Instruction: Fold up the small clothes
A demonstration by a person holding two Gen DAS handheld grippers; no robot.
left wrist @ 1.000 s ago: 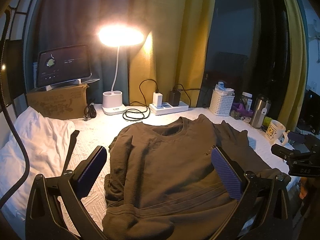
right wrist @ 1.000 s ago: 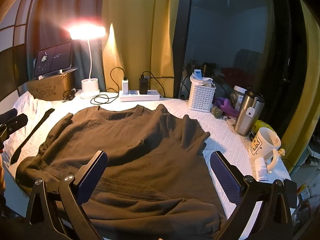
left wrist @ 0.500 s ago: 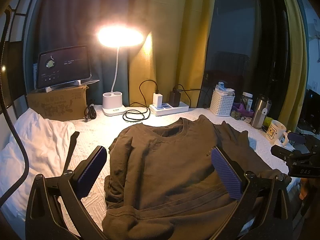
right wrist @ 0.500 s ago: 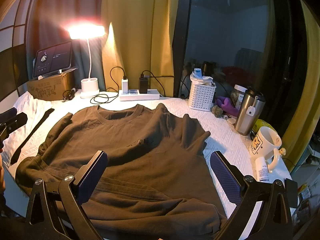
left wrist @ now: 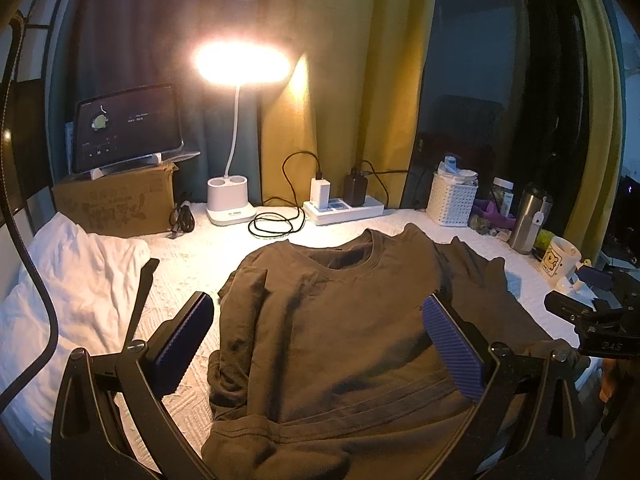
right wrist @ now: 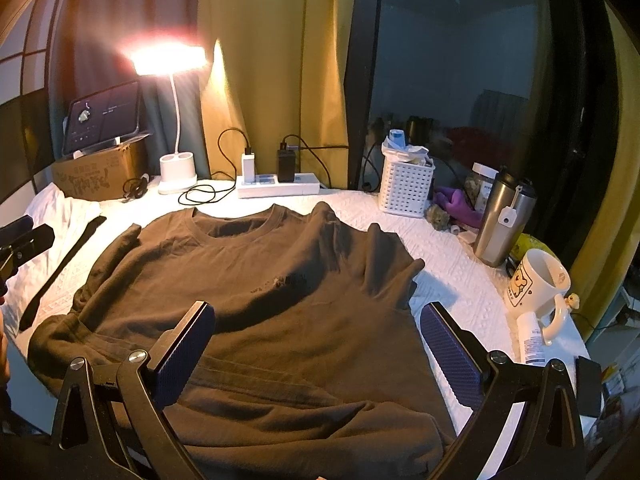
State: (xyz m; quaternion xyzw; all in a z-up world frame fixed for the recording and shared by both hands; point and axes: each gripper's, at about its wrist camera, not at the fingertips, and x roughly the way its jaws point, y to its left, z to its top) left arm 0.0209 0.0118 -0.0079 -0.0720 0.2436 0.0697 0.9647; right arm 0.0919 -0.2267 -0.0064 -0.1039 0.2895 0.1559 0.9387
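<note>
2 grippers' fingers (left wrist: 452, 344) (right wrist: 452, 356) apart, brown T-shirt (right wrist: 256, 320) flat, collar toward lamp (right wrist: 170, 60)

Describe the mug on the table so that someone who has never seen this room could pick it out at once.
Start from the brown T-shirt spread over the white table cover, then look to its right, toward the dark window. Past the steel tumbler, near the table's right edge, stands the mug. It is the only white cup, with a cartoon bear printed on its side and its handle toward the table's near edge.
</note>
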